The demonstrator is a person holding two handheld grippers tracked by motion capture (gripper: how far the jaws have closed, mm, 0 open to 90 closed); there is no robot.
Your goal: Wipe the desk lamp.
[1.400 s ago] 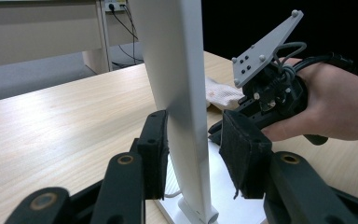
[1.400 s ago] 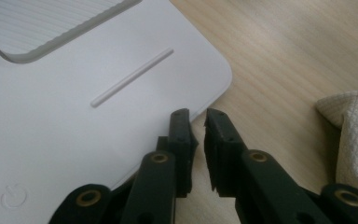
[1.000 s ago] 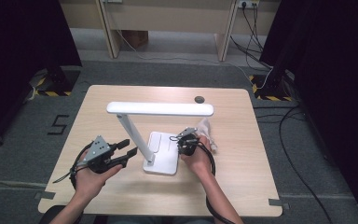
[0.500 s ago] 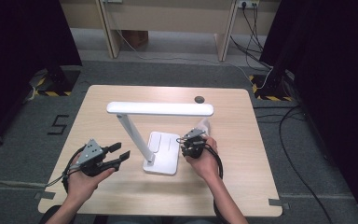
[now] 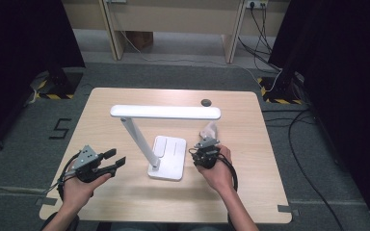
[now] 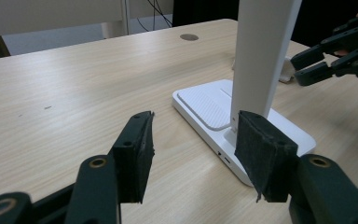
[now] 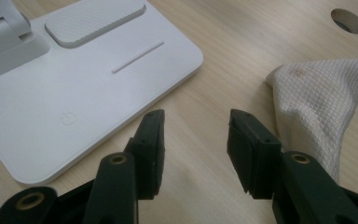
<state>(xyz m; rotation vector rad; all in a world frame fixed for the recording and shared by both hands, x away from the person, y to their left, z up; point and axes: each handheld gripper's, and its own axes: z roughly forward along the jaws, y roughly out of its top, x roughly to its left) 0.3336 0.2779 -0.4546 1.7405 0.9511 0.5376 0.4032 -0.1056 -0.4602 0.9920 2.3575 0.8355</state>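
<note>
The lamp [image 5: 166, 144] stands mid-bench [image 5: 125, 202], blocking straight passage between the tools. A crumpled tissue [image 5: 208, 131] lies at two o'clock of its base. Bare wood runs from seven to eleven o'clock.

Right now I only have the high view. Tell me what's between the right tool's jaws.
Observer: Nothing. The right tool has just been opening; bare table shows between its jaws.
Operator: Report the tissue's surface.
Observer: The tissue has a faint brownish stain near its top.
Operator: Now the left tool.
Observer: The left tool has also just been opening, empty; the lamp post stands beyond one jaw.
</note>
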